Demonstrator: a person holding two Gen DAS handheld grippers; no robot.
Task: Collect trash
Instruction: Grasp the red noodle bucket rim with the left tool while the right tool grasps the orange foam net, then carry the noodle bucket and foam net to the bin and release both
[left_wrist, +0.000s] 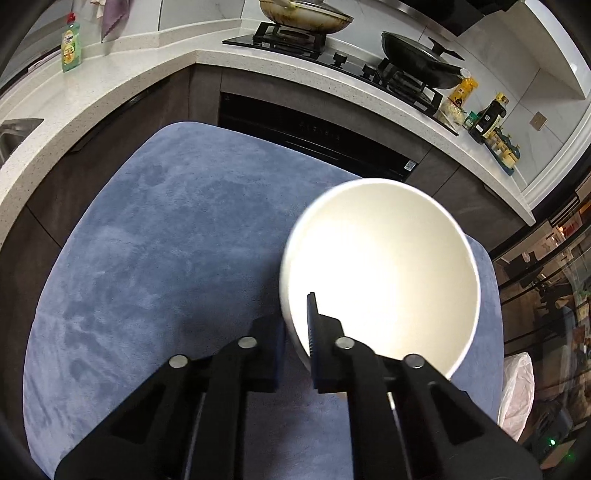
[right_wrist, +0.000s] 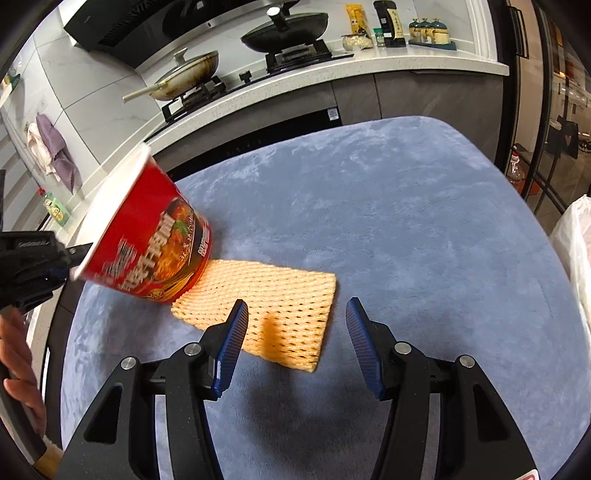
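My left gripper (left_wrist: 295, 332) is shut on the rim of an empty instant noodle cup (left_wrist: 384, 273), one finger inside its white interior and one outside. In the right wrist view the same cup (right_wrist: 147, 240) is red, tilted and lifted above the blue cloth, with the left gripper (right_wrist: 74, 254) holding its rim at the far left. A yellow foam net sleeve (right_wrist: 266, 306) lies flat on the blue cloth (right_wrist: 406, 221). My right gripper (right_wrist: 295, 332) is open and empty just above the near end of the sleeve.
The blue cloth (left_wrist: 166, 240) covers a table in front of a kitchen counter (left_wrist: 110, 99). A stove with pans (right_wrist: 284, 29), bottles (right_wrist: 388, 22) and a green soap bottle (left_wrist: 71, 44) stand on it. A white plastic bag (right_wrist: 576, 243) hangs at the table's right edge.
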